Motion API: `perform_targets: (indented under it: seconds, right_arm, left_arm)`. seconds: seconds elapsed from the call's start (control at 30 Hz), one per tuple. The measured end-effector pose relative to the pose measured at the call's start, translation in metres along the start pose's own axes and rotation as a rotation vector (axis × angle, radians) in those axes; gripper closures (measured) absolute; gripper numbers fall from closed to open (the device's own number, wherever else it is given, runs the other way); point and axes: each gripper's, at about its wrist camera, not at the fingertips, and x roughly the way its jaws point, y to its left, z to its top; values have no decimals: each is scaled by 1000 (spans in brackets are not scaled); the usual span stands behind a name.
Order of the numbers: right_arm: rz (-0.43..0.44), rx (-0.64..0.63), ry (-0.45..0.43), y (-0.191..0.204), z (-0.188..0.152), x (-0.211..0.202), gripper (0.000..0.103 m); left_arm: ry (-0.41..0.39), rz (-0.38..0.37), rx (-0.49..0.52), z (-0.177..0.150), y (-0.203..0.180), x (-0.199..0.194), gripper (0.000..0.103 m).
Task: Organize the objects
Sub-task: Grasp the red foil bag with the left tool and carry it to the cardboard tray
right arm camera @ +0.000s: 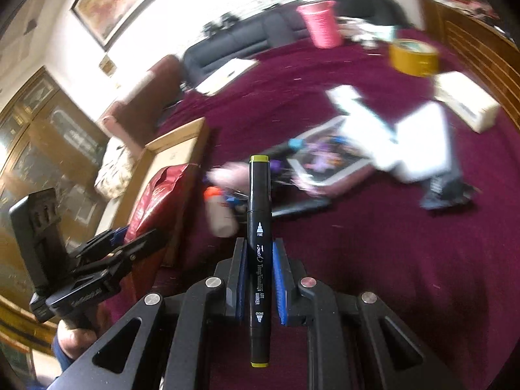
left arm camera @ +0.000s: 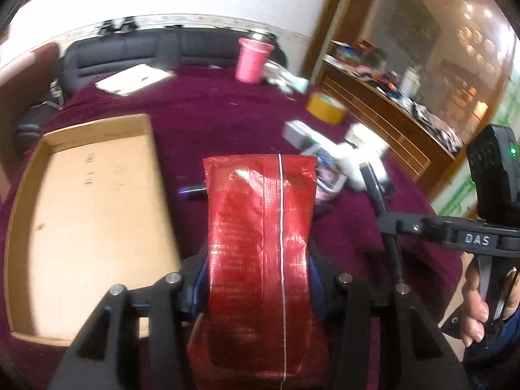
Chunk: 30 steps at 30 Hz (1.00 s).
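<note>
Left gripper (left arm camera: pixel 260 279) clenched on red foil pouch (left arm camera: pixel 261 243), pads pressed to both edges. Pouch held lengthwise along the fingers, back seam up, clear of the maroon tablecloth (left arm camera: pixel 201 97). Held that way, by judgement, for carrying to the cardboard tray (left arm camera: pixel 97 123) just to its left in the left wrist view.

Right gripper (right arm camera: pixel 259 276) clamped on black art marker (right arm camera: pixel 259 227), blue pads (right arm camera: pixel 278 279) tight to the barrel near mid-length, yellow-green caps showing at both ends. Marker in line with the fingers, lifted off the cloth. Grip near the middle probably chosen for balance.

Cardboard tray shallow, open-topped, at the table's left side. Inside looked bare: plain brown floor with a few small marks, though the near part was hidden behind the gripper body. Nothing yet sorted into it, as far as seen.

Loose clutter (left arm camera: pixel 334 162) left on the cloth beyond the pouch: white boxes, a printed packet, a small bottle with an orange cap (right arm camera: pixel 219 208); too blurred to name further. Yellow tape roll (left arm camera: pixel 326 106) farther back, apart from the pile. Pink cup (left arm camera: pixel 252 61) upright near the far edge; contents not visible. Notebook (left arm camera: pixel 135 78) flat at the far left.

Both items in hand, neither yet placed. Next step, presumably, into the tray; early in the sorting by the look of the pile.
</note>
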Motion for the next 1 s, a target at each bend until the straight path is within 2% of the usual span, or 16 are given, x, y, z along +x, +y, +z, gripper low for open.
perform_targets:
  seconds: [0.27, 0.5, 0.73, 1.0]
  right_arm:
    - [71, -103, 63, 69, 27, 35, 86]
    - [106, -141, 127, 119, 60, 79, 86]
    - [103, -132, 230, 148, 96, 153, 86]
    - [76, -103, 305, 161, 121, 236, 86]
  left_arm:
    - [-41, 101, -81, 11, 65, -28, 53]
    - [-10, 153, -111, 24, 118, -29, 53]
    - [28, 198, -162, 48, 167, -11, 53]
    - [127, 267, -249, 70, 217, 37, 53]
